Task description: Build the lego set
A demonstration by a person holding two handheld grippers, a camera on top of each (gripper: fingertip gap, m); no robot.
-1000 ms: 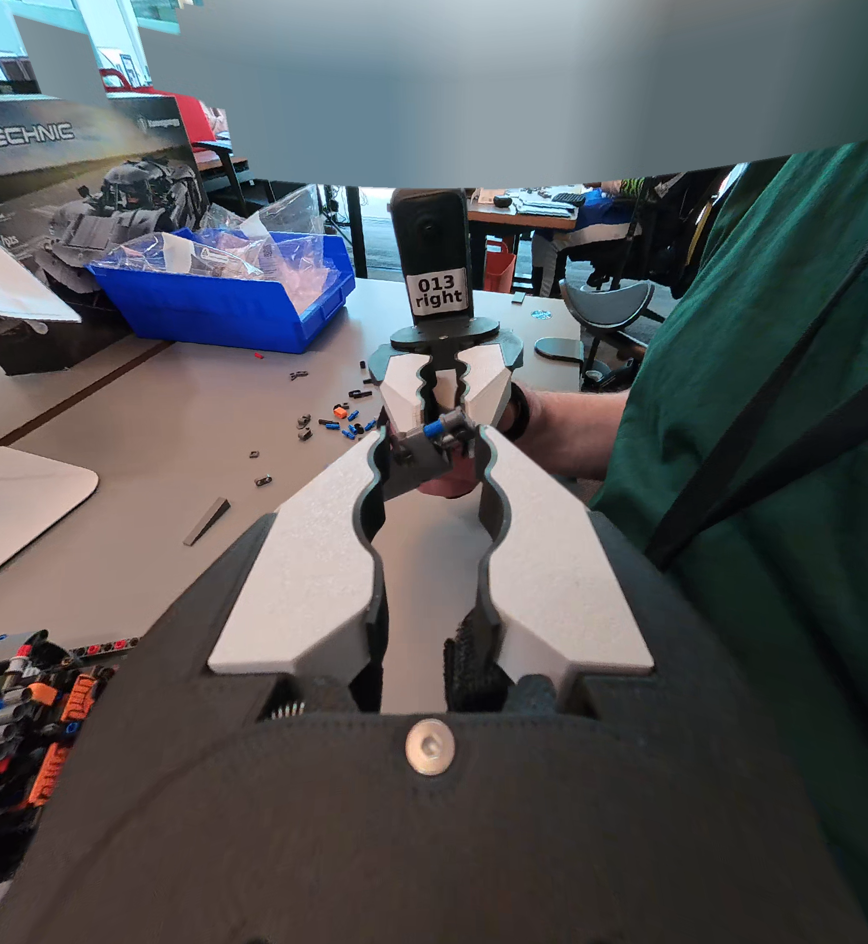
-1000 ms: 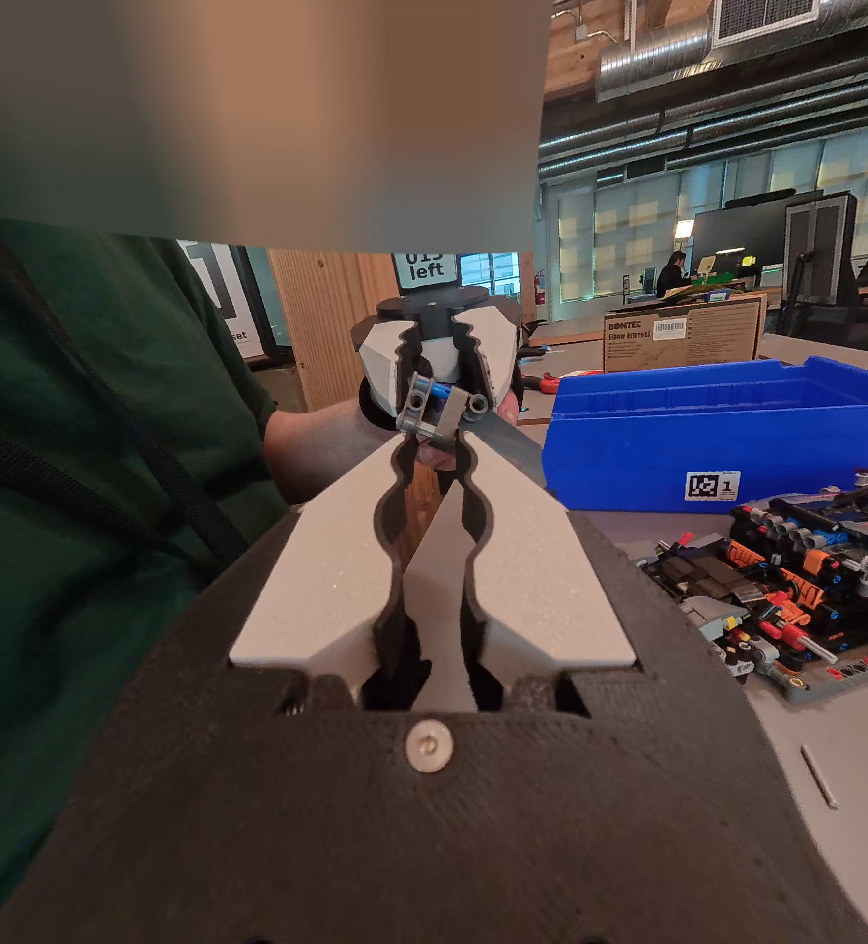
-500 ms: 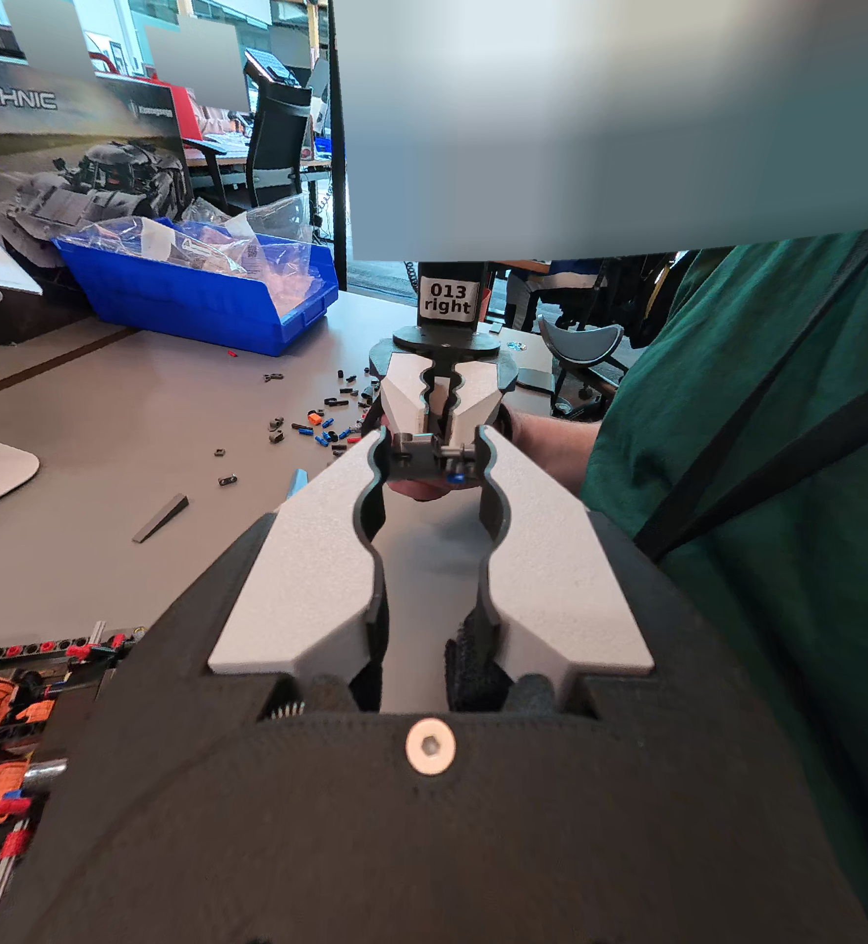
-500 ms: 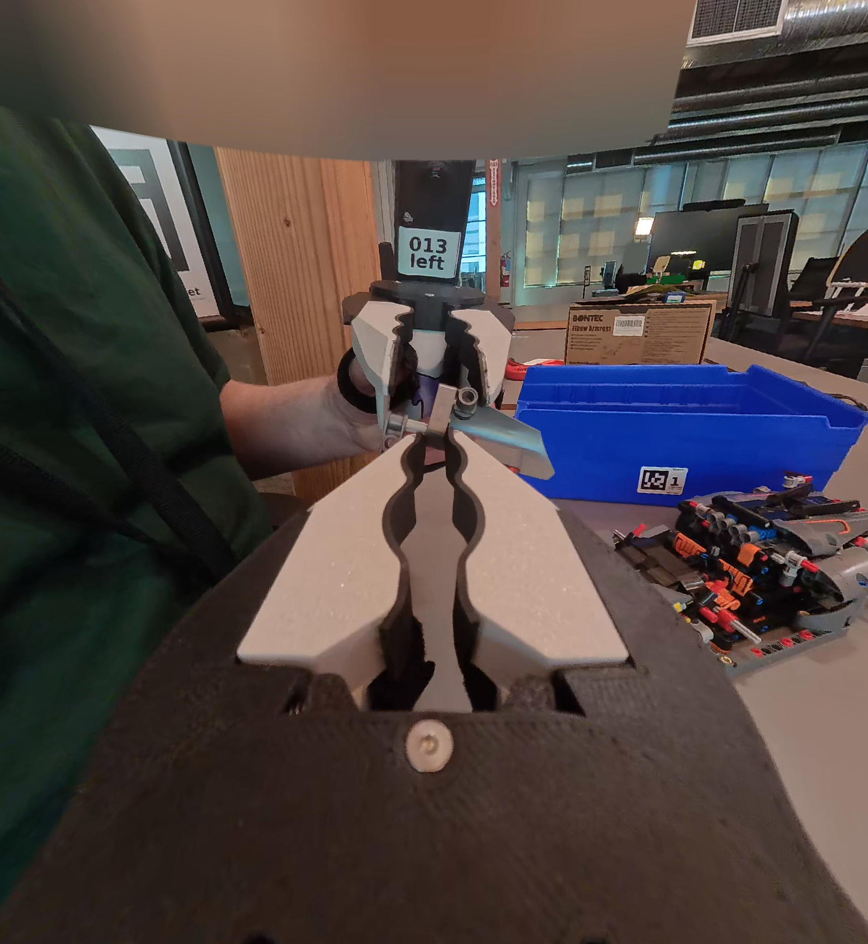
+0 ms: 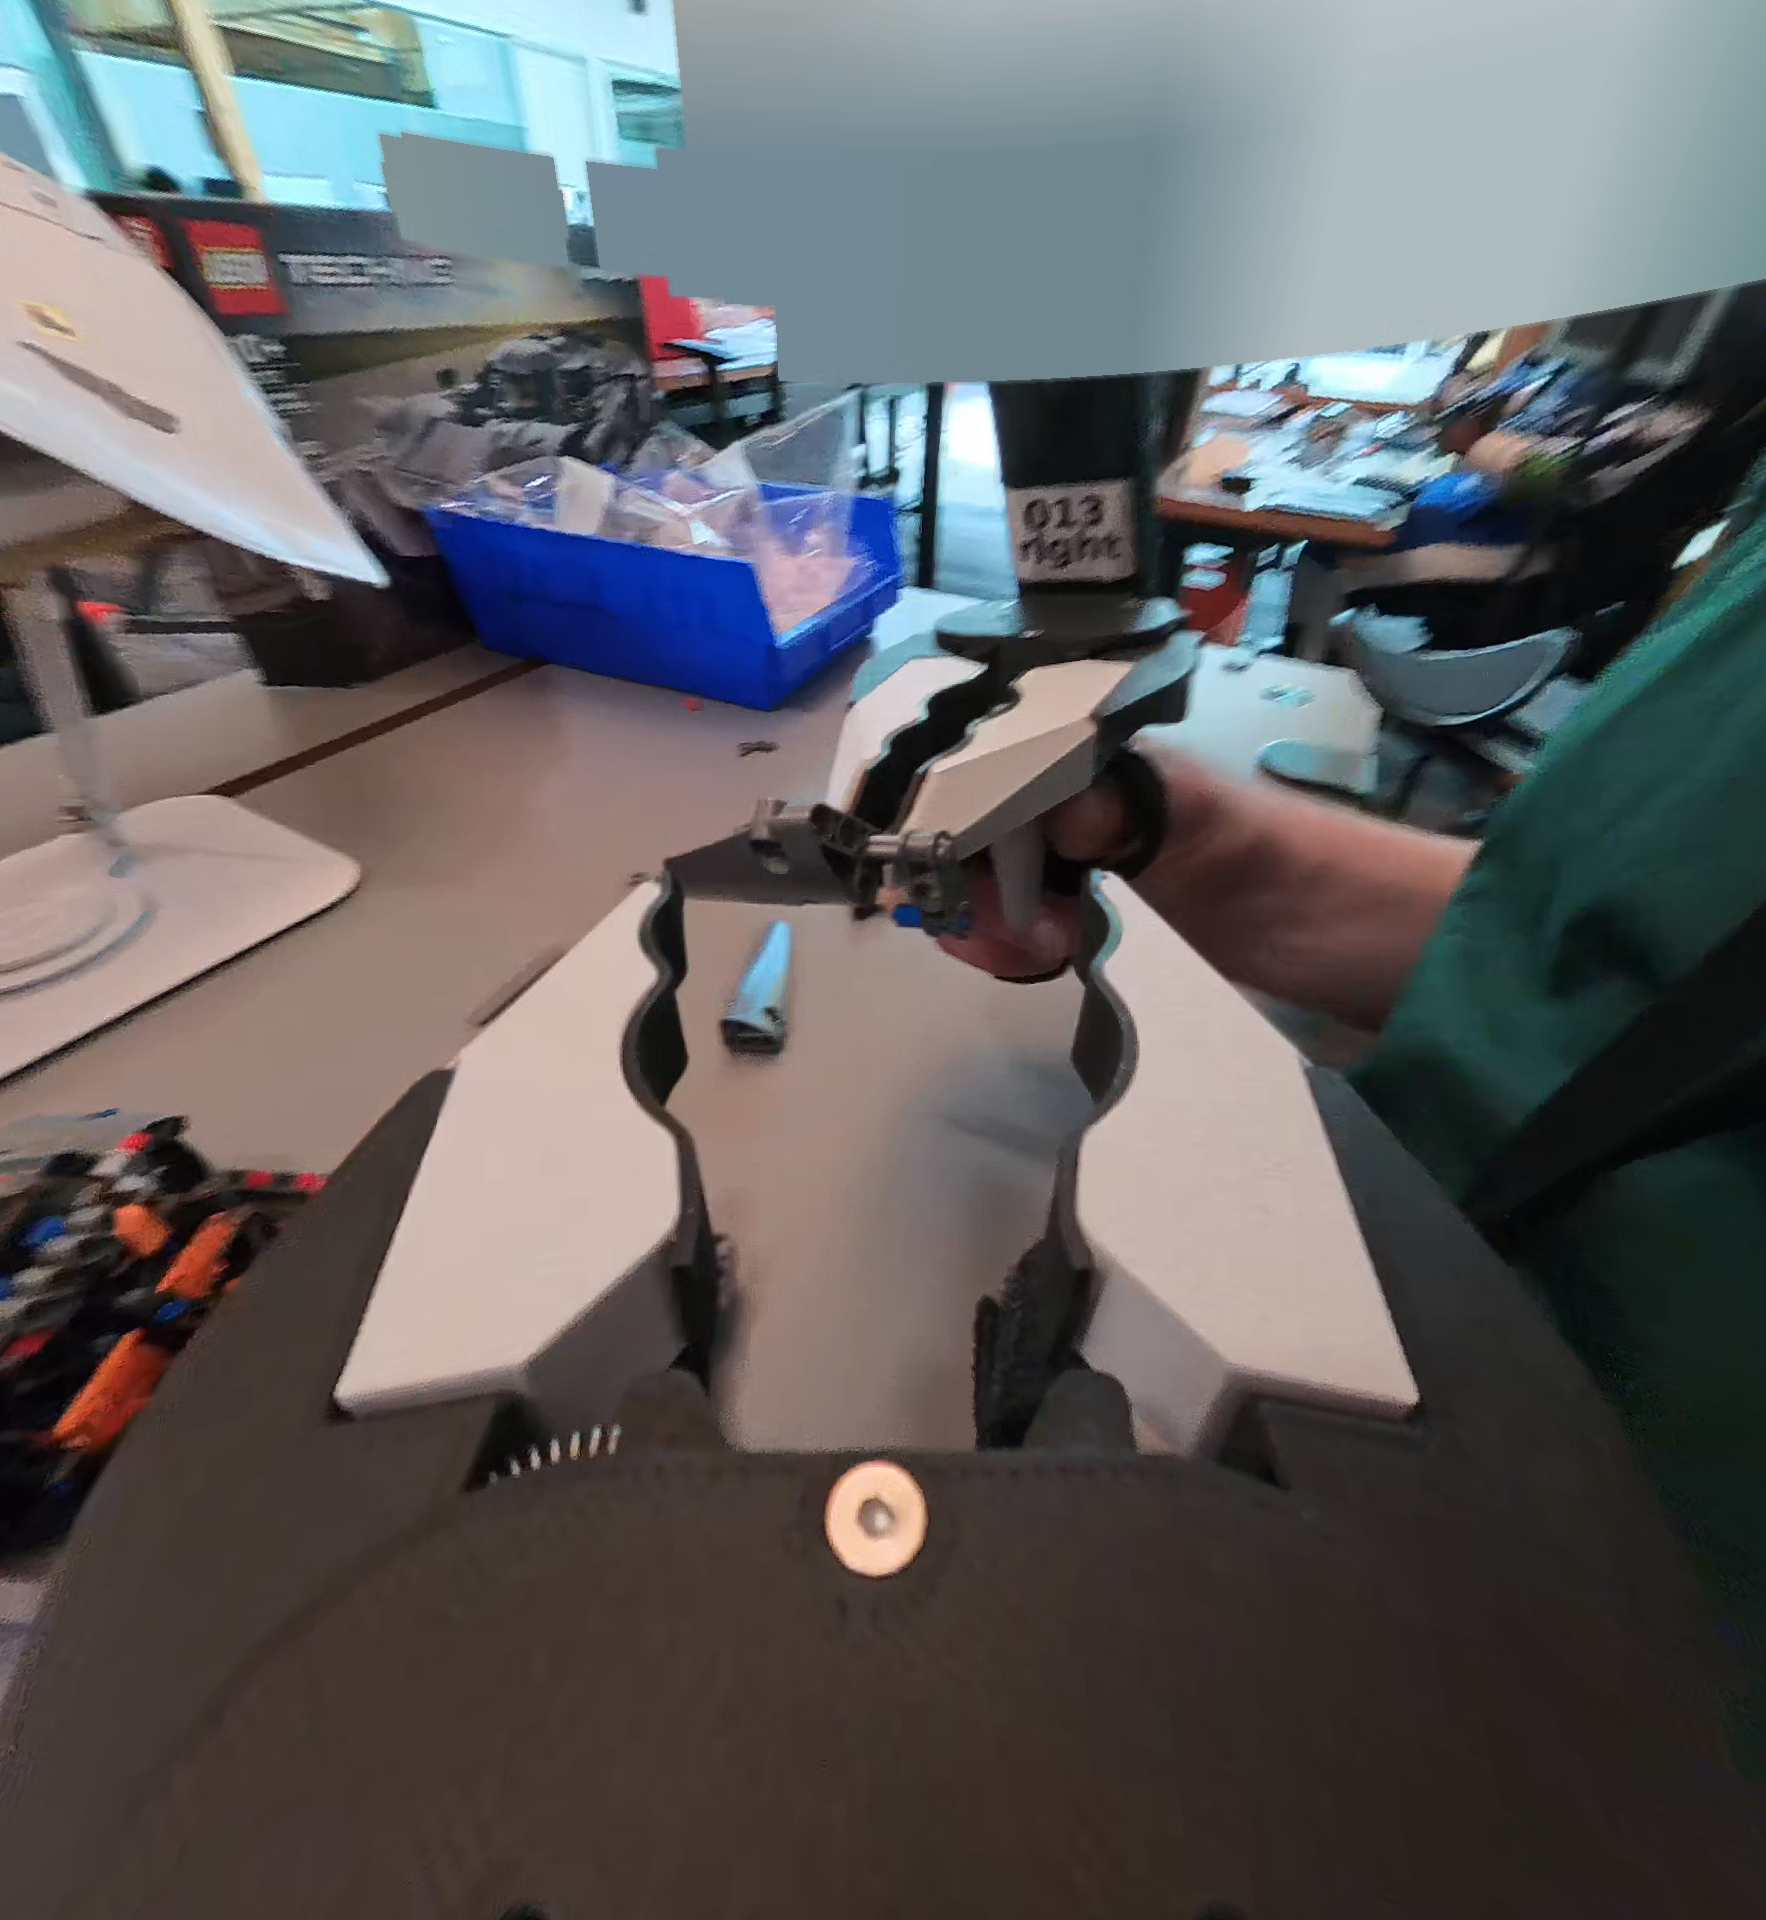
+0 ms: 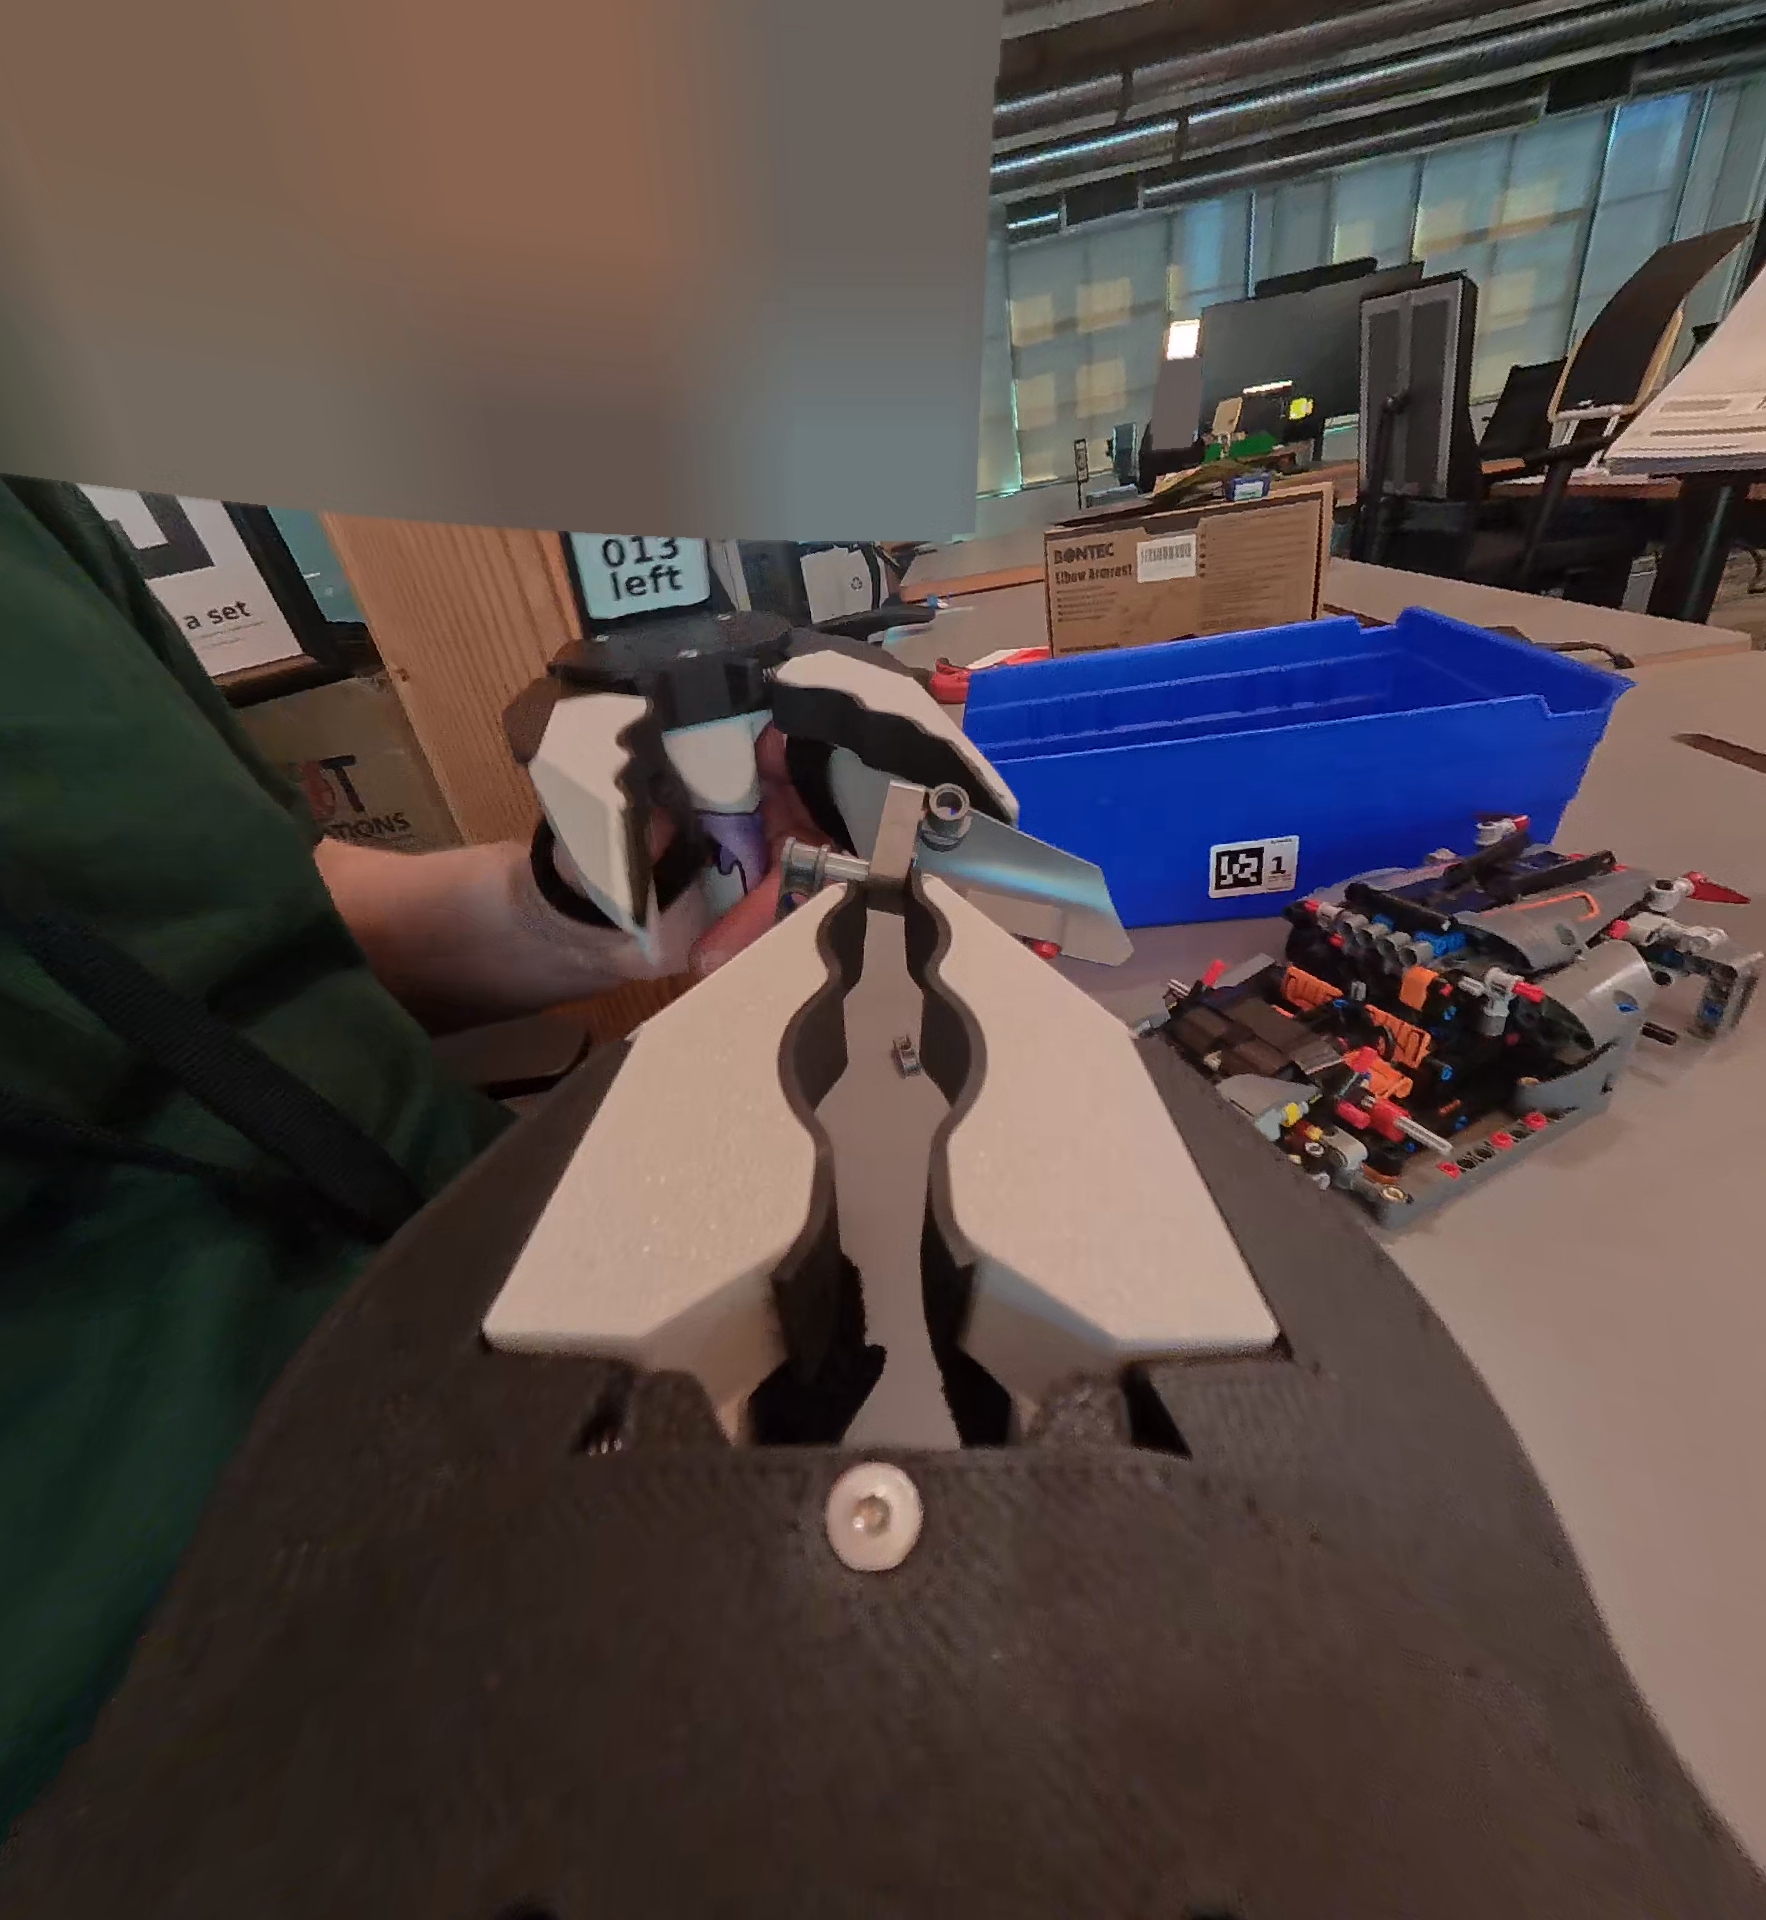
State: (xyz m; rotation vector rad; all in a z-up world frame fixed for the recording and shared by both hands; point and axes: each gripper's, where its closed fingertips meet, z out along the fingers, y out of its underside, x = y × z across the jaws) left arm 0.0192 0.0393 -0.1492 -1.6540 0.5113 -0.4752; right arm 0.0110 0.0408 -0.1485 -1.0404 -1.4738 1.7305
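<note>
My right gripper [image 6: 881, 896] is shut on a small grey Technic sub-assembly [image 6: 1014, 883], a grey wing-shaped panel with a connector and axle at its tips. It holds it in the air above the table. My left gripper [image 5: 874, 914] is open wide and empty, its fingers either side of the assembly without gripping it. The assembly also shows in the left wrist view [image 5: 837, 842]. The partly built black, grey and orange model [image 6: 1461, 1008] lies on the table to the right of the right gripper, and in the left wrist view [image 5: 79, 1299] at the lower left.
A loose grey panel piece [image 5: 759, 987] lies on the table under the left gripper. A blue bin [image 6: 1274, 748] stands behind the model; another blue bin [image 5: 671, 613] holds plastic bags beside the set box [image 5: 463, 353]. A booklet stand base [image 5: 79, 904] sits left. A person in green is close by. Only a small space, under 4 cm, lies between the two pairs of fingers.
My left gripper has let go of the sub-assembly, opened wide and drawn back. The right gripper keeps the assembly and has turned it sideways.
</note>
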